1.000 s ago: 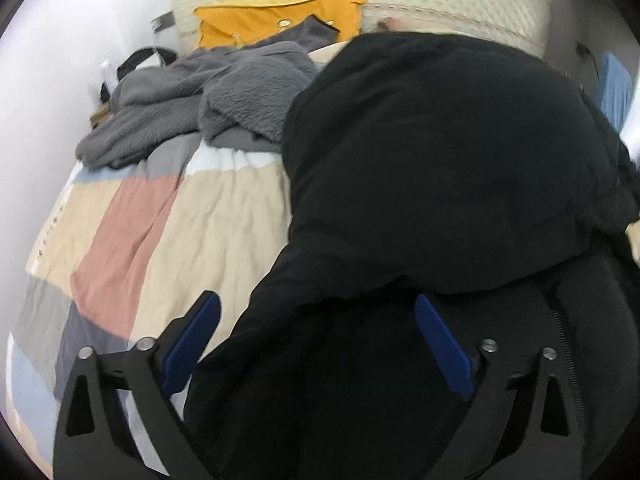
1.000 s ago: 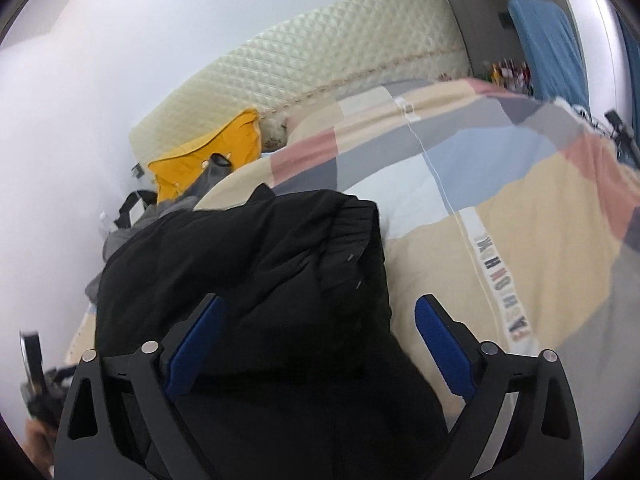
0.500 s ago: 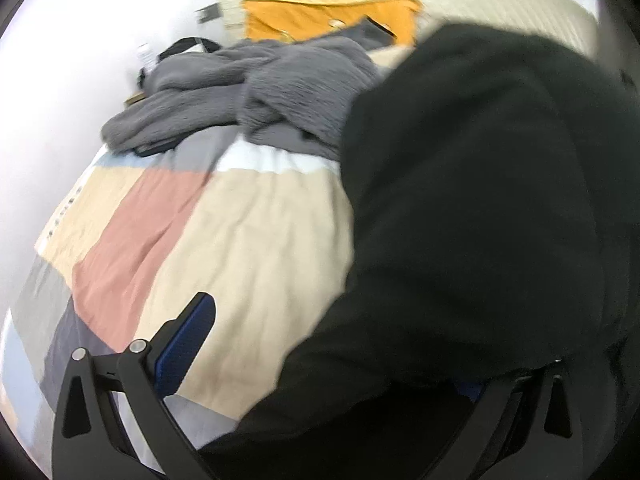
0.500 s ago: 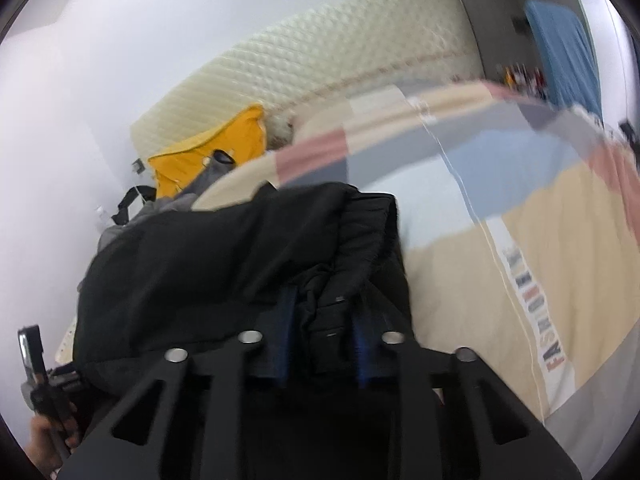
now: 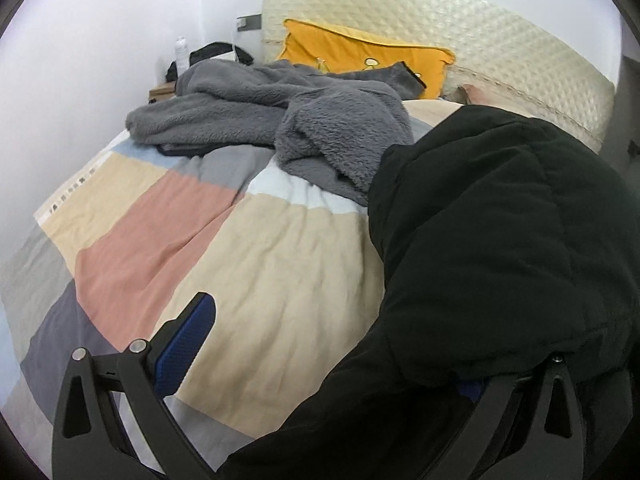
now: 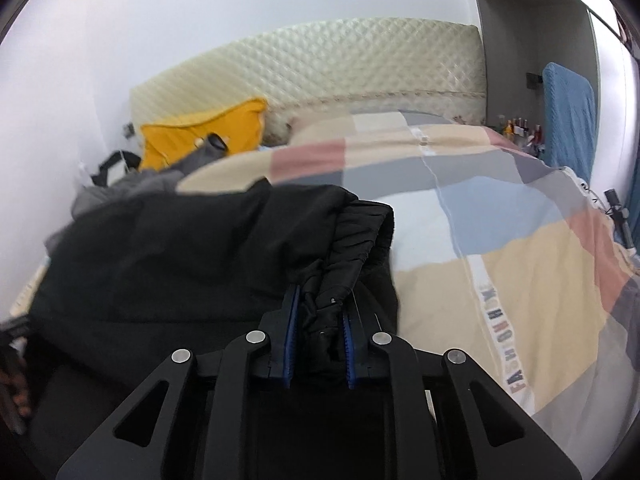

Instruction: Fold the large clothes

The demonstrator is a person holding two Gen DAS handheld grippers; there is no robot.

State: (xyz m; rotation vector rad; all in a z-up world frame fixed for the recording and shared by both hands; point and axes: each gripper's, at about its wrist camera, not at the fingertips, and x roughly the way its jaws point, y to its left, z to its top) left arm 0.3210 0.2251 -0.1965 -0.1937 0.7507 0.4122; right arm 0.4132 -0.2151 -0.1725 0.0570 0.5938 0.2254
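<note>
A: Status?

B: Black jacket [image 6: 192, 248] lies on the bed [image 5: 256, 264], on the patchwork duvet. Right gripper [image 6: 318, 344] is clenched on a bunched edge of it, fabric pinched between both blue fingers [image 6: 290, 340].

A: Left?

B: Left gripper [image 5: 328, 356] fingers are spread wide. Left pad is bare over the duvet; the right one is mostly buried under jacket cloth, nothing pinched.

A: Step?

B: Looks like the grab phase of a fold, with one side secured. I'd guess the left needs to close on the near jacket edge first, then both lift and carry it over together. Bulky padding may slip from a thin pinch.

A: View differences?

B: Left wrist shows the gray fleece blanket [image 5: 320, 128] heaped touching the jacket's far side. Right wrist shows the actual grip, plus open duvet to the jacket's right.
</note>
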